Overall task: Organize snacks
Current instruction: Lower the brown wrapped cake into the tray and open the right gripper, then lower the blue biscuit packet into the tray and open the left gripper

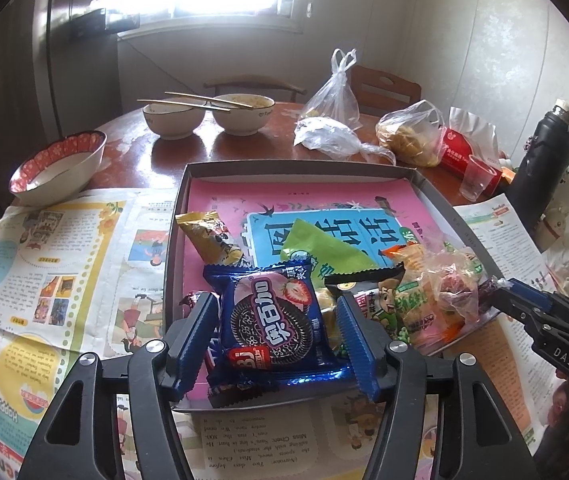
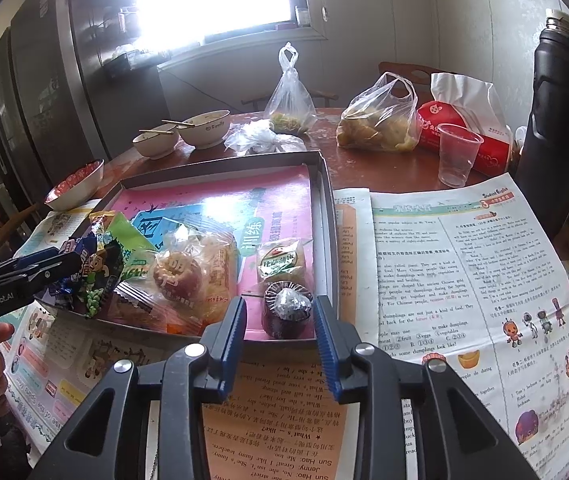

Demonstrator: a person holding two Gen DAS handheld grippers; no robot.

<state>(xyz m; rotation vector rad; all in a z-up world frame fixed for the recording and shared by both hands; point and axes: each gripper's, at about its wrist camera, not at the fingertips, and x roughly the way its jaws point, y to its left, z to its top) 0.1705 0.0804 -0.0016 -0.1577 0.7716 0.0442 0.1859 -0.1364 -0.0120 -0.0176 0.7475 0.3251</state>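
A grey tray (image 1: pixel 284 166) lined with a pink book holds several snack packs. My left gripper (image 1: pixel 274 298) is open over the tray's near edge. A blue cookie pack (image 1: pixel 276 320) lies flat between its fingers, and the pads do not press on it. Beside it lie a yellow pack (image 1: pixel 208 236), a green pack (image 1: pixel 320 244) and clear-wrapped pastries (image 1: pixel 444 280). In the right wrist view my right gripper (image 2: pixel 280 300) is open at the tray's (image 2: pixel 220 160) near right corner. A dark foil-topped cake (image 2: pixel 286 312) stands between the pads with a small gap on each side. A small cake pack (image 2: pixel 280 264) lies just behind it.
Newspaper (image 2: pixel 444 260) covers the table around the tray. Behind the tray are two bowls with chopsticks (image 1: pixel 208 116), a red-patterned bowl (image 1: pixel 60 168), plastic bags (image 2: pixel 376 120), a clear cup (image 2: pixel 456 156), a red tissue box (image 2: pixel 484 140) and a tall black flask (image 2: pixel 556 120) at the right.
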